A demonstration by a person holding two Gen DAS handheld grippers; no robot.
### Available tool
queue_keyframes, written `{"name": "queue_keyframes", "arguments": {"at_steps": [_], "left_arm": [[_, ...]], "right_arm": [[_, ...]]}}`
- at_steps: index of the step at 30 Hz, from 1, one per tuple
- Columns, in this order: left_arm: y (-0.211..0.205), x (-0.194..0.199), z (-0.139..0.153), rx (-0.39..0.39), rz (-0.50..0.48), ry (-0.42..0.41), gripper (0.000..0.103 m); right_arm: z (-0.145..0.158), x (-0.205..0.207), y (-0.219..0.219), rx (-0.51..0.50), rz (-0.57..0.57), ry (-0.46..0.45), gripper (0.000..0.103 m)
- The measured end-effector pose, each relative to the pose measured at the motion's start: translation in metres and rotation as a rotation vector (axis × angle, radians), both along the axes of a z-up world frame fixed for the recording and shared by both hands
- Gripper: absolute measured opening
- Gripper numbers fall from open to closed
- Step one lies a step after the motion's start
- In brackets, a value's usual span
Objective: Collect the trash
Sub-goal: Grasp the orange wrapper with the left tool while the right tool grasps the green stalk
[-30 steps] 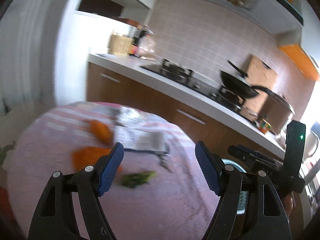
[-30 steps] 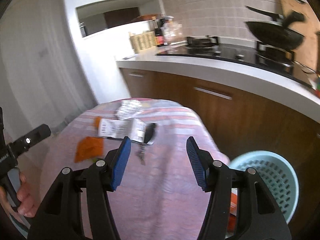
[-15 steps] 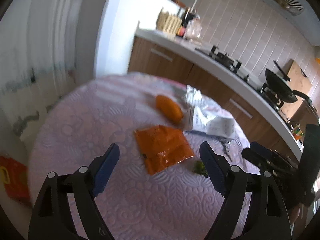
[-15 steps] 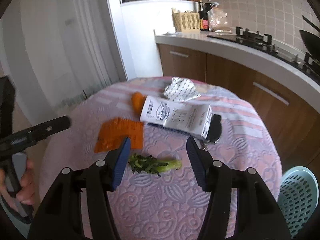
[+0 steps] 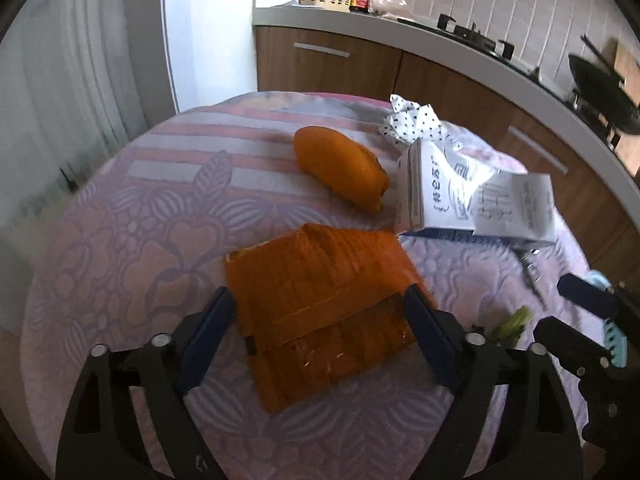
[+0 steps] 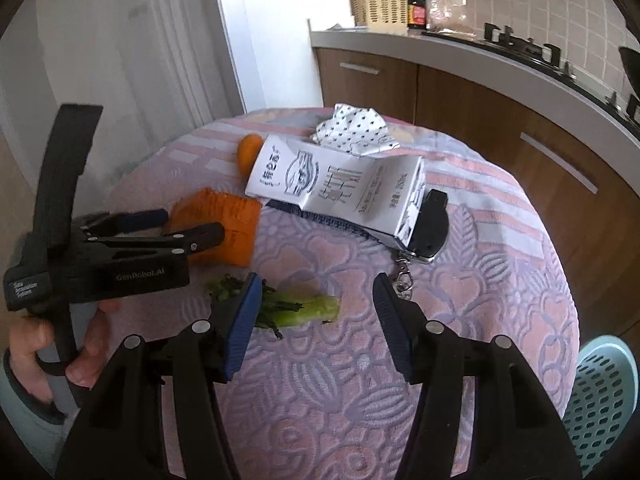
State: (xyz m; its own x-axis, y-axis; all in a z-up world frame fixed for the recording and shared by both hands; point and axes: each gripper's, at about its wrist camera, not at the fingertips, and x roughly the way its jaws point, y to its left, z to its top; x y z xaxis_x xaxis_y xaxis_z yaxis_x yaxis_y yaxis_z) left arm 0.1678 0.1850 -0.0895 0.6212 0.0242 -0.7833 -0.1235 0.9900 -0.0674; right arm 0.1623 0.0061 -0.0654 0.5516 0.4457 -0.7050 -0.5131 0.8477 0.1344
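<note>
Trash lies spread on a round table (image 6: 500, 360) with a pink and lilac flowered cloth, and both grippers point down at it from the near side. The left gripper (image 5: 316, 320) tilts steeply down, its jaws standing wide on both sides of the orange wrapper (image 5: 320, 300); they have just been closing a little, and the pads do not press on it yet. In the right wrist view a hand (image 6: 48, 356) grips this tool's handle at the left edge. The right gripper (image 6: 316, 312) is lower over the vegetable stalk (image 6: 296, 308), with its jaws half open and nothing held; the stalk lies between and just in front of the blue pads. The wrapper is flat, creased and folded near its middle. Behind it lie an orange peel piece (image 5: 340, 172), a white milk carton (image 6: 340, 188) on its side, and a crumpled dotted paper (image 6: 356, 130). A black key fob (image 6: 430, 226) touches the carton's end. The near part of the cloth is free. A pale blue basket (image 6: 600, 400) stands beyond the table's right edge, and wooden cabinets (image 6: 480, 120) are close behind.
</note>
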Motion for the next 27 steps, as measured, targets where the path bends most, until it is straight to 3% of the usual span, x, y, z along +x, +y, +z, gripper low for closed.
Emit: {"name": "queue_keyframes", "arguments": {"at_steps": [3,6,11,12,18,23,27], "left_arm": [[0.000,-0.004,0.001,0.042,0.014,-0.010,0.052],[0.010,-0.012,0.002,0.016,0.028,-0.029,0.031],[0.023,-0.017,0.004,-0.069,0.045,-0.050,0.018],[0.025,-0.019,0.004,-0.079,0.047,-0.055,0.001],[0.040,-0.033,0.005,-0.174,0.055,-0.069,0.000],[0.041,-0.044,0.015,-0.199,0.045,-0.101,0.000],[0.043,-0.048,0.019,-0.202,0.032,-0.113,0.000]], "right_arm": [[-0.001,0.005,0.003,0.004,0.017,0.012,0.054],[-0.006,0.016,0.008,0.042,0.039,0.067,0.054],[-0.015,0.025,0.013,0.075,0.054,0.138,0.054],[-0.016,0.025,0.014,0.080,0.065,0.154,0.055],[-0.014,0.008,0.013,0.051,0.129,0.169,0.055],[-0.006,-0.031,0.019,0.086,0.292,0.217,0.054],[0.006,-0.043,0.024,0.031,0.296,0.098,0.054]]}}
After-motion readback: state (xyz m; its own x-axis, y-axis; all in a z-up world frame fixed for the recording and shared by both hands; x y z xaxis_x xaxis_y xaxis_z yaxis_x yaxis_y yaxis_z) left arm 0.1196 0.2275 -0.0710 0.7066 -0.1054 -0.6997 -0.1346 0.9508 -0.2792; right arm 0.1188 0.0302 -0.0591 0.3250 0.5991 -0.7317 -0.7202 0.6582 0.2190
